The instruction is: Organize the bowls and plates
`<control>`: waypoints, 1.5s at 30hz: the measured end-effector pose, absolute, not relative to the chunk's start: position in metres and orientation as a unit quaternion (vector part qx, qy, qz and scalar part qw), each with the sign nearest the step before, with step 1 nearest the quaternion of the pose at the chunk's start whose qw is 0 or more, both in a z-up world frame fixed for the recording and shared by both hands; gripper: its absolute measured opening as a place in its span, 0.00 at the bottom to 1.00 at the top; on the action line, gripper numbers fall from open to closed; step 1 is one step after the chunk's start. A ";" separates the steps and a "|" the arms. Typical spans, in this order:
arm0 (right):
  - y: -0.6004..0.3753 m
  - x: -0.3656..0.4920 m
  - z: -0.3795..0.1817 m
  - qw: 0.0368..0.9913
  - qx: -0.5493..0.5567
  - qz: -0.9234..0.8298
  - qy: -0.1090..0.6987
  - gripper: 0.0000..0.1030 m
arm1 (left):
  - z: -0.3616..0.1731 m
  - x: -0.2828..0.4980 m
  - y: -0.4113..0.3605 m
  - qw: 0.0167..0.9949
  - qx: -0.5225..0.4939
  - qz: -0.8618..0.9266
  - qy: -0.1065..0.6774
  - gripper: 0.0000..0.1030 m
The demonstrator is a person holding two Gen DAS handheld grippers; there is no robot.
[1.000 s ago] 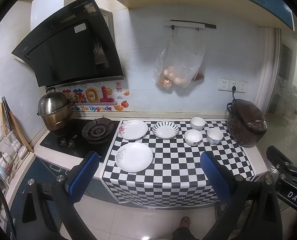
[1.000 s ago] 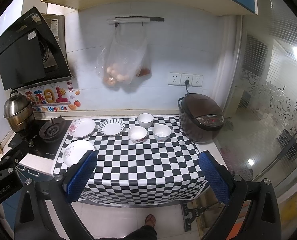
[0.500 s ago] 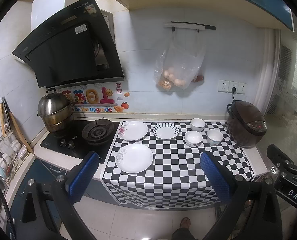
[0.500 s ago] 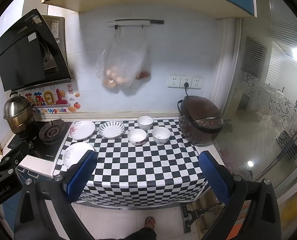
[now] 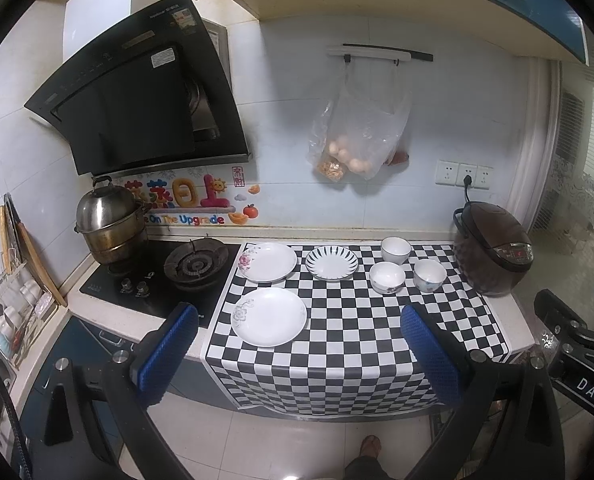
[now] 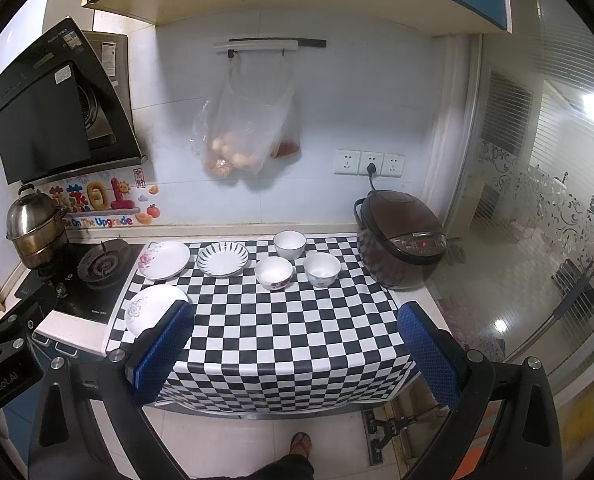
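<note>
On the checkered cloth (image 5: 361, 332) lie a white flowered plate at the front left (image 5: 269, 317) (image 6: 153, 309), a second flowered plate behind it (image 5: 268, 262) (image 6: 164, 259) and a striped plate (image 5: 332, 263) (image 6: 222, 259). Three white bowls stand to their right: rear (image 5: 395, 250) (image 6: 289, 244), middle (image 5: 386, 277) (image 6: 273, 273), right (image 5: 429, 275) (image 6: 321, 269). My left gripper (image 5: 297, 354) and my right gripper (image 6: 295, 354) are both open and empty, held back from the counter's front edge.
A brown rice cooker (image 5: 493, 254) (image 6: 401, 244) stands at the right end. A gas hob (image 5: 195, 266) and a steel steamer pot (image 5: 111, 222) are on the left. A bag of eggs (image 5: 357, 136) hangs on the wall. Tiled floor lies below.
Both views have drifted slightly; the counter sits a little lower in the frames. Nothing on the counter has moved and both grippers stay open.
</note>
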State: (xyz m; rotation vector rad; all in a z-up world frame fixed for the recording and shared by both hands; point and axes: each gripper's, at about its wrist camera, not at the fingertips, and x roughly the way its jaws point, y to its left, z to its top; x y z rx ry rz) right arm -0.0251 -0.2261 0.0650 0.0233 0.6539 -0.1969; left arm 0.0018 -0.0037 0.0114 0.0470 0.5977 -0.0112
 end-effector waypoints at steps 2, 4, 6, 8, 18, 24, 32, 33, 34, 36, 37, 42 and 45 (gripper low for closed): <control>-0.226 -0.026 0.065 0.942 0.011 -0.096 0.321 1.00 | 0.011 0.001 -0.002 0.955 0.023 -0.006 0.295 1.00; -0.226 -0.026 0.065 0.942 0.011 -0.095 0.321 1.00 | 0.012 0.002 -0.002 0.955 0.022 -0.007 0.296 1.00; -0.225 -0.026 0.065 0.942 0.011 -0.095 0.322 1.00 | 0.012 0.002 -0.001 0.955 0.021 -0.007 0.296 1.00; -0.226 -0.027 0.065 0.942 0.012 -0.095 0.322 1.00 | 0.012 0.001 0.000 0.955 0.022 -0.006 0.295 1.00; -0.227 -0.029 0.066 0.941 0.014 -0.099 0.322 1.00 | 0.010 0.000 -0.001 0.956 0.018 -0.014 0.294 1.00; -0.226 -0.029 0.067 0.941 0.012 -0.100 0.323 1.00 | 0.008 -0.001 -0.002 0.956 0.016 -0.016 0.293 1.00; -0.227 -0.016 0.051 0.950 0.010 -0.090 0.299 1.00 | -0.004 0.018 0.009 0.963 0.032 0.033 0.264 1.00; -0.225 -0.013 0.046 0.953 0.003 -0.085 0.290 1.00 | -0.008 0.024 0.014 0.963 0.035 0.043 0.264 1.00; -0.222 -0.007 0.039 0.955 -0.005 -0.078 0.285 1.00 | -0.013 0.033 0.020 0.961 0.037 0.054 0.267 1.00; -0.216 0.014 0.020 0.951 -0.015 -0.055 0.303 1.00 | -0.028 0.055 0.032 0.955 0.045 0.078 0.282 1.00; -0.215 0.024 0.012 0.948 -0.010 -0.042 0.317 1.00 | -0.035 0.065 0.040 0.952 0.047 0.084 0.291 1.00; -0.206 0.094 -0.051 0.910 0.039 0.020 0.411 1.00 | -0.088 0.126 0.074 0.925 0.041 0.107 0.363 1.00; -0.194 0.139 -0.095 0.888 0.053 0.042 0.456 1.00 | -0.130 0.170 0.091 0.900 0.035 0.110 0.421 1.00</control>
